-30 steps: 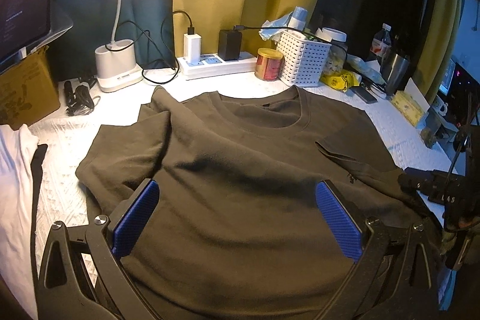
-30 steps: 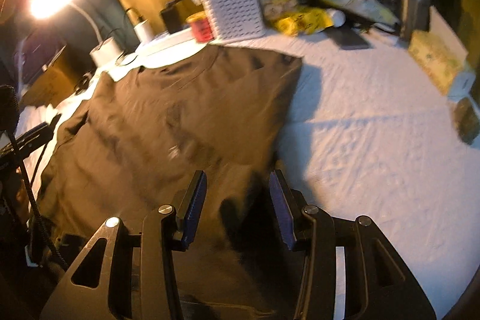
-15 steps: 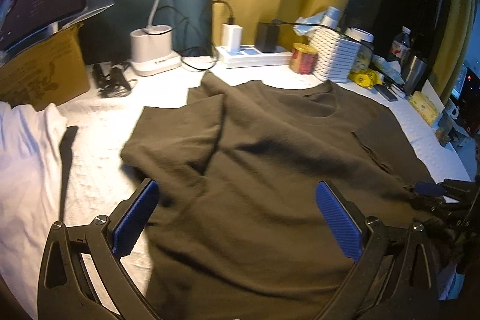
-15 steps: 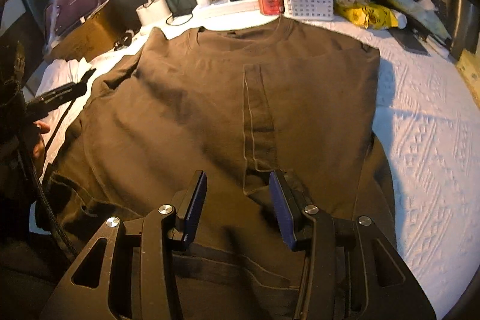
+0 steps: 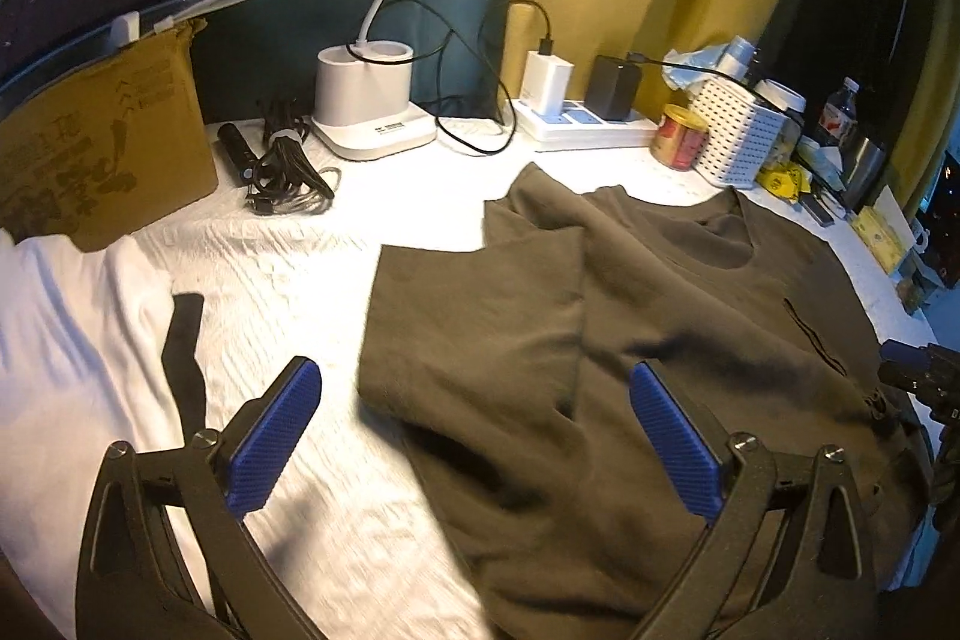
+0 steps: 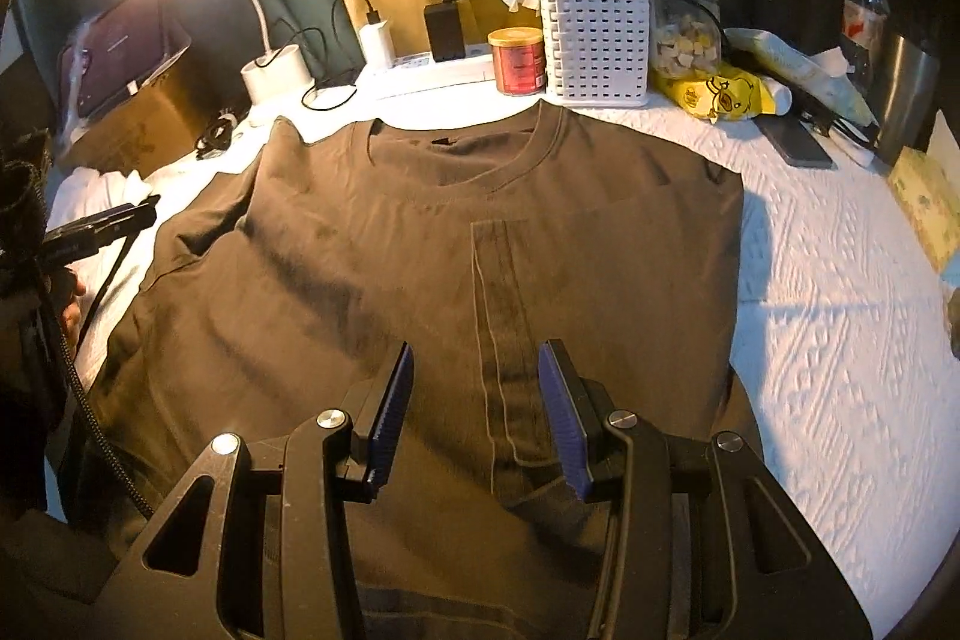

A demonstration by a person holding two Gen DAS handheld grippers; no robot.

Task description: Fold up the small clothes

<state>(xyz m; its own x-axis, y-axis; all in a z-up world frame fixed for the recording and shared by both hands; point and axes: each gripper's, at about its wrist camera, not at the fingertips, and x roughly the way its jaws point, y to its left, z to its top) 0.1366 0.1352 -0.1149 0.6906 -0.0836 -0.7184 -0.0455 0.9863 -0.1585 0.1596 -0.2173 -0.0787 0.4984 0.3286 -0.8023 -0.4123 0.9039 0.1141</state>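
The shirt's [image 6: 420, 268] hem runs off the bottom edge; the box [image 5: 102, 154] print looks unreadable, maybe blurred.

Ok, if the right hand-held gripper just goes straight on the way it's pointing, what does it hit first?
Most likely the dark t-shirt itself: the right hand-held gripper is open, angled down over the folded-in strip on the shirt's middle. Nothing else lies in between. Depth is hard to judge through the fisheye.
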